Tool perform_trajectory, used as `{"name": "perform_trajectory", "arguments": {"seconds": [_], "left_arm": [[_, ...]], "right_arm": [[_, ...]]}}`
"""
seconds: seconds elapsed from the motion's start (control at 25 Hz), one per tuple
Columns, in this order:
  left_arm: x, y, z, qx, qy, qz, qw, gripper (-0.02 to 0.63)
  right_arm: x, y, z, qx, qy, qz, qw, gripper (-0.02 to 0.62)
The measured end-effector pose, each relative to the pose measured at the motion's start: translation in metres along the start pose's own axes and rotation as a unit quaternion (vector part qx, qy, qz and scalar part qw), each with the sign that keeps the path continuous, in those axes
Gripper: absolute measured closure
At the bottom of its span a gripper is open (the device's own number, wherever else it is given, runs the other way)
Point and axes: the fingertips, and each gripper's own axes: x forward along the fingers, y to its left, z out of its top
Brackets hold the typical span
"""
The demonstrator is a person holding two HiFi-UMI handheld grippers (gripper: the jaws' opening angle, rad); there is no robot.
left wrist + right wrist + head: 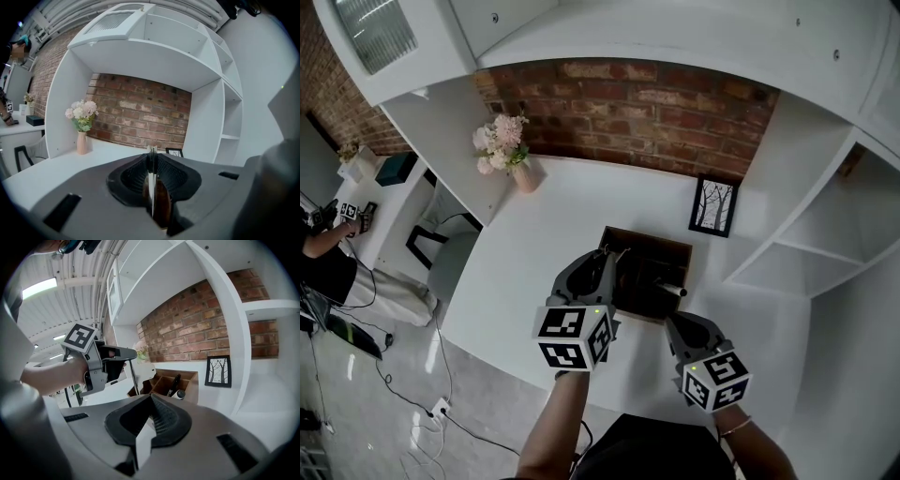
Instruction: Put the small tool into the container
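Note:
A wooden container (652, 239) with several compartments stands mid-desk. My left gripper (614, 262) hovers over its left end, shut on the small tool (133, 376), a thin metal rod that hangs down towards the left compartment. In the left gripper view the tool (151, 187) shows edge-on, pinched between the pads. The right gripper view has the left gripper (129, 354) above the container (187, 377), which holds a black marker (174, 384). My right gripper (694, 337) sits nearer me, just right of the container's front, its jaws (151, 397) together with nothing between them.
A pink vase of flowers (511, 150) stands at the back left against the brick wall. A small framed picture (713, 206) leans behind the container. White shelving (806, 253) closes the desk's right side. A person (319, 253) sits at another table far left.

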Motion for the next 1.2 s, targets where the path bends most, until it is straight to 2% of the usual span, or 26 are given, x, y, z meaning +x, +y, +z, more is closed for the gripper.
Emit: {"name": "perform_trajectory", "arguments": {"seconds": [0.6, 1.2], "left_arm": [[0.003, 0.004, -0.042, -0.008, 0.045, 0.013, 0.9988, 0.534], [0.007, 0.012, -0.051, -0.037, 0.052, 0.018, 0.9978, 0.534]], "right_arm": [[0.002, -0.008, -0.003, 0.0, 0.007, 0.002, 1.0, 0.591], [-0.003, -0.005, 0.001, -0.009, 0.0, 0.003, 1.0, 0.591]]}}
